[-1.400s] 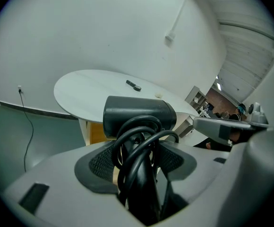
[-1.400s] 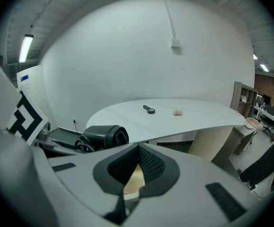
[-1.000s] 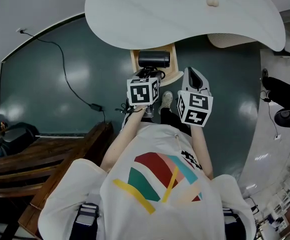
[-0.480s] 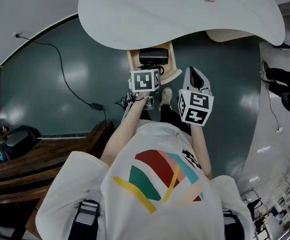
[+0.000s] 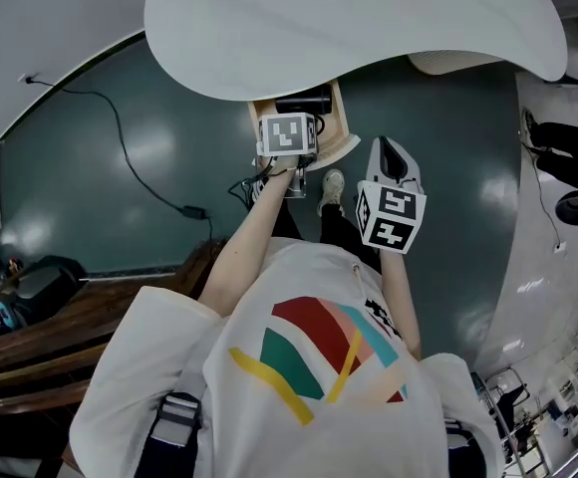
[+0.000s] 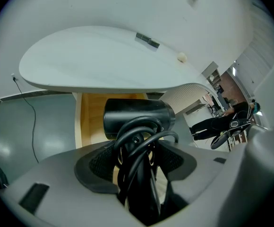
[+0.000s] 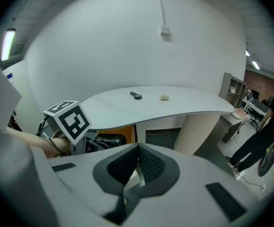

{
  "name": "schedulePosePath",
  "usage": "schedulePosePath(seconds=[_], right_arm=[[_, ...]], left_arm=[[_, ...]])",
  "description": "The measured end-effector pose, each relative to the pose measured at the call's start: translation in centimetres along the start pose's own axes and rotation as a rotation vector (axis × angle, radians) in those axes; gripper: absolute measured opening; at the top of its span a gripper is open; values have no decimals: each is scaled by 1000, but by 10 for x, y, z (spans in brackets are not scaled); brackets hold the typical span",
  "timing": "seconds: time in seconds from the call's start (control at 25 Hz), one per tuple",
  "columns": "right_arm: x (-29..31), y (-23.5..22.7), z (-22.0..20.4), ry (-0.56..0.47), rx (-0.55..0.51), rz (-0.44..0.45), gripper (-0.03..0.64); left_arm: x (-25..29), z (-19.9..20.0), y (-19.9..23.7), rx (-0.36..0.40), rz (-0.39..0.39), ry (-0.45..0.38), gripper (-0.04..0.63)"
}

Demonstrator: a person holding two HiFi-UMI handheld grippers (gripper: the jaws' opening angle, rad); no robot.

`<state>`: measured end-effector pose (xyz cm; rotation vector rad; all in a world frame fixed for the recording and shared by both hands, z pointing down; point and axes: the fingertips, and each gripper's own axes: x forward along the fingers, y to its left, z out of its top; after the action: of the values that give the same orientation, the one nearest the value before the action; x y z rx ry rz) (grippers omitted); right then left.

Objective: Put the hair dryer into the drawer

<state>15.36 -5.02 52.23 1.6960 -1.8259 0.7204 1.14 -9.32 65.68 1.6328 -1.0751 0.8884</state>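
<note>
The black hair dryer [image 6: 138,119] hangs barrel-first over the open wooden drawer [image 6: 92,119] under the white table. My left gripper [image 6: 138,161] is shut on its handle, with loops of black cord bunched between the pads. In the head view the left gripper [image 5: 288,133] is over the drawer [image 5: 340,133], and the dryer [image 5: 304,102] shows just beyond the marker cube, partly under the table edge. My right gripper [image 7: 137,166] is shut on nothing and is held back to the right of the drawer, its marker cube [image 5: 393,215] in front of the person's chest.
The white tabletop [image 5: 369,23] overhangs the drawer and carries two small objects near its far edge. A ribbed white pedestal [image 7: 197,131] stands to the right. A cable [image 5: 140,167] trails over the dark floor at left, and a wooden bench [image 5: 90,317] stands at lower left.
The left gripper has carried the hair dryer down and forward, further over the drawer and partly under the table edge. The right gripper has hardly moved.
</note>
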Motion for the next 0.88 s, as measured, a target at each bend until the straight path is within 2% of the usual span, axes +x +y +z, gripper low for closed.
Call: schedulePosePath(seconds=[0.12, 0.32, 0.56, 0.68, 0.88], right_arm=[[3, -4, -1, 6, 11, -4, 11], [5, -1, -1, 10, 12, -3, 11], [8, -8, -5, 24, 9, -18, 11], [9, -13, -10, 36, 13, -24, 11], [9, -11, -15, 52, -4, -28, 11]], left_arm=[[2, 6, -3, 25, 6, 14, 268], [6, 21, -5, 120, 25, 16, 268], [21, 33, -6, 133, 29, 21, 268], [26, 45, -8, 143, 27, -21, 268], [35, 55, -5, 154, 25, -141, 268]])
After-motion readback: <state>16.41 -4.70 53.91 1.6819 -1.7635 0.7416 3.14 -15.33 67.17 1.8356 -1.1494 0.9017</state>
